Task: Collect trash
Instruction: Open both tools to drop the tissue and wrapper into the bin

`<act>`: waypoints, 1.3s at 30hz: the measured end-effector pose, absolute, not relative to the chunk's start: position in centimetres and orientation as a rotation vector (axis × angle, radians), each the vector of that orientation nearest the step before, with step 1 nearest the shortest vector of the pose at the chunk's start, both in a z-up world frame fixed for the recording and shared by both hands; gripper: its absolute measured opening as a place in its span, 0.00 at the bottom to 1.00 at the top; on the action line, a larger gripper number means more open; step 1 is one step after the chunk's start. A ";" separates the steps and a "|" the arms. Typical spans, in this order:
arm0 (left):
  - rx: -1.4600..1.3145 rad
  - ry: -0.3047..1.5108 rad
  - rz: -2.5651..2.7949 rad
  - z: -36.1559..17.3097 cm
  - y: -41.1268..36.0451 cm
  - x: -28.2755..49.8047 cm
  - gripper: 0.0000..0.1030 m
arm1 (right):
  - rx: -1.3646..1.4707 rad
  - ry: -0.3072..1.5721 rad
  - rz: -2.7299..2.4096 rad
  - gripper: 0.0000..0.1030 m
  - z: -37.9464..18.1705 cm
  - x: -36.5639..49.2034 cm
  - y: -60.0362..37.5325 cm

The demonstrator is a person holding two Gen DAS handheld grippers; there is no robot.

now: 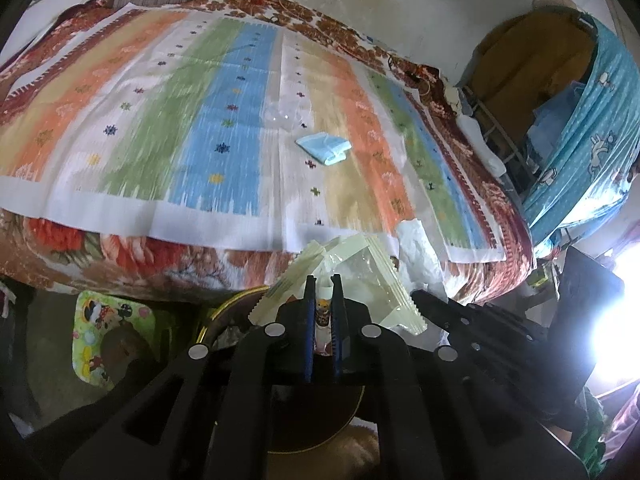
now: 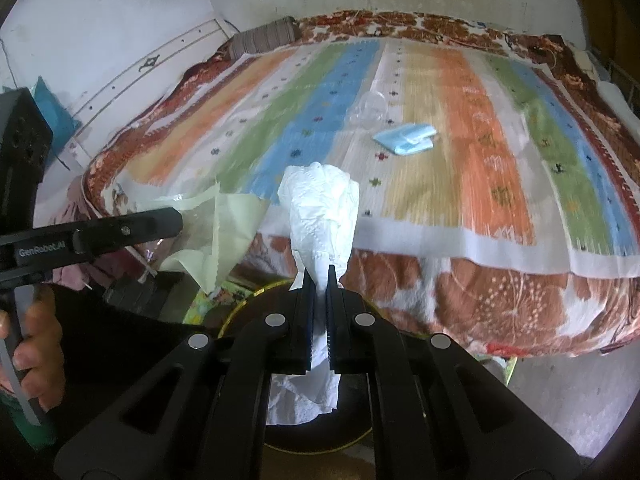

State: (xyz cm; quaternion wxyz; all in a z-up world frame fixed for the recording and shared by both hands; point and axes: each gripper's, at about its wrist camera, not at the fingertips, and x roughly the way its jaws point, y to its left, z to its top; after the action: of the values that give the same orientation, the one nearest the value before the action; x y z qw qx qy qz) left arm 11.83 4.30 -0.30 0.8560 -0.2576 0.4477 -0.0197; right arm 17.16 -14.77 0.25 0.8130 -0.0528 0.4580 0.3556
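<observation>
Two claws, left claw (image 1: 323,280) gripping wrapper (image 1: 360,276), right claw (image 2: 319,274) gripping tissue (image 2: 322,208)

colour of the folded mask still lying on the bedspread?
Light blue with a white edge. The mask shows best in the right wrist view.

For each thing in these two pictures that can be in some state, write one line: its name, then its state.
left gripper: shut on the plastic wrapper
plastic wrapper: held, crumpled
right gripper: shut on the white tissue
white tissue: held, bunched
blue face mask: folded, lying on the striped sheet
clear plastic piece: lying on the sheet, uncollected
dark bin: open, below both grippers
</observation>
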 end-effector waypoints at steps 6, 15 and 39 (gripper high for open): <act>-0.500 1.002 -0.015 -1.8 3.2 11.4 0.04 | -0.138 1.018 0.734 0.04 -1.2 16.3 -14.9; -0.457 1.106 0.027 -4.2 2.3 11.5 0.04 | -0.124 1.163 0.695 0.05 -4.2 16.6 -15.2; -0.506 1.041 0.128 -3.7 4.3 12.2 0.51 | -0.061 1.242 0.666 0.48 -6.1 17.6 -14.8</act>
State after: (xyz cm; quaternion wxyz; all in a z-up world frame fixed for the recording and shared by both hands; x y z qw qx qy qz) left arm 12.23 4.32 -3.67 0.8352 -0.2390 0.4915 0.0606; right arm 17.62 -14.79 -6.09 0.7615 -0.0278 0.5707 0.3060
